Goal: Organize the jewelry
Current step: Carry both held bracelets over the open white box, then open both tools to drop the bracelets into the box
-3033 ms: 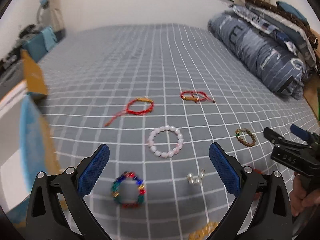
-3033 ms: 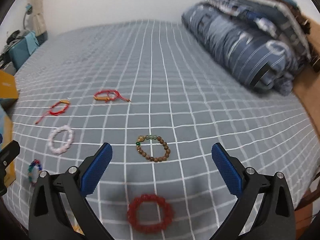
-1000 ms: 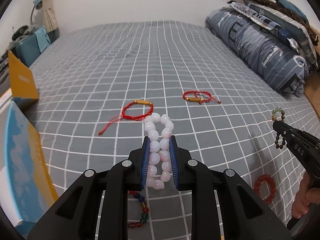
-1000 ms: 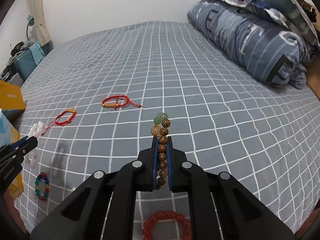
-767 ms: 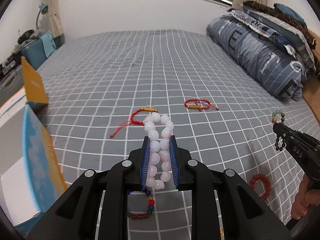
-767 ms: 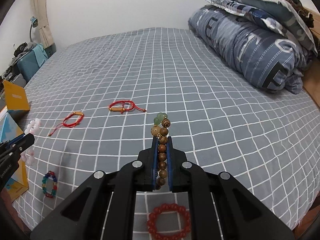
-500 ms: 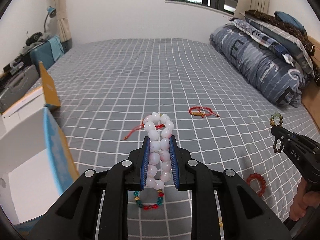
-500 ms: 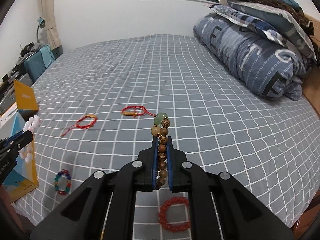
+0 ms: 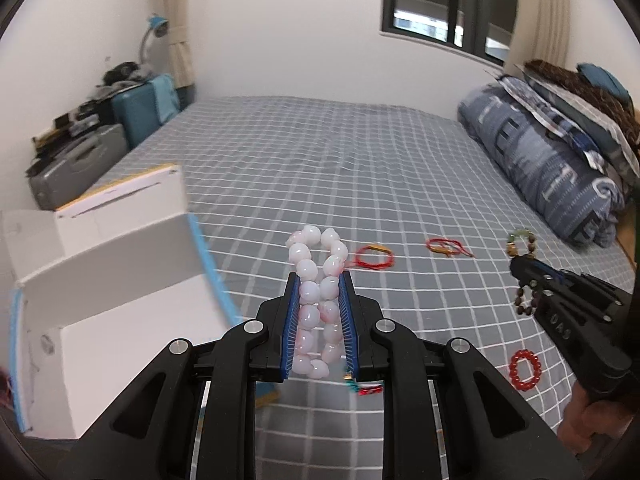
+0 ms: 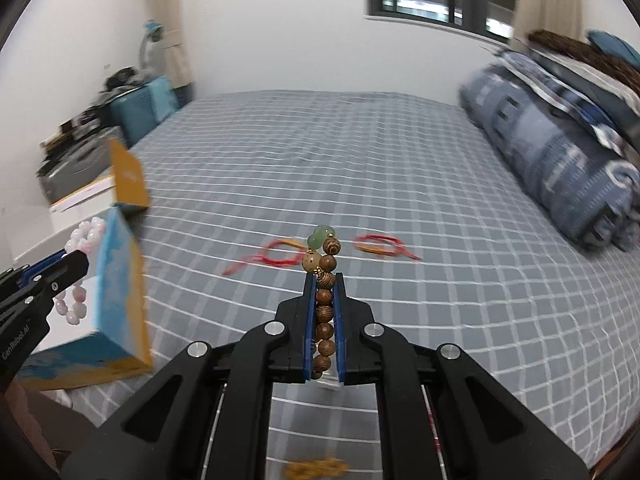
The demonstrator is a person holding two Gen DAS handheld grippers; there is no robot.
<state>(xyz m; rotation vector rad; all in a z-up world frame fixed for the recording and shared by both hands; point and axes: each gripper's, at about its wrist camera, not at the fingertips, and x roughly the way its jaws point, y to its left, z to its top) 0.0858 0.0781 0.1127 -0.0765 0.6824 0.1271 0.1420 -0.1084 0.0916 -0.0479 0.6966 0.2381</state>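
My left gripper (image 9: pixel 319 280) is shut on a pale pink bead bracelet (image 9: pixel 308 268), held above the grey checked bed, beside an open white box with blue sides (image 9: pixel 100 280) at the left. My right gripper (image 10: pixel 324 277) is shut on a wooden bead bracelet (image 10: pixel 325 306) with a green bead on top. It also shows at the right of the left wrist view, right gripper (image 9: pixel 520 270). On the sheet lie two red cord bracelets (image 9: pixel 374 257) (image 9: pixel 446 246), a red bead bracelet (image 9: pixel 525 370) and a multicoloured one (image 9: pixel 366 390), half hidden under my fingers.
A folded blue quilt and pillows (image 9: pixel 552 176) line the bed's right side. Suitcases and clutter (image 9: pixel 80 160) stand beyond the left edge. A yellow bracelet (image 10: pixel 316 470) lies near the bed's front edge. A hand (image 9: pixel 580 424) holds the right gripper's handle.
Both grippers have risen and swung left with their bracelets still held. The white box now fills the left of the left wrist view, and the bracelets on the bed look farther off.
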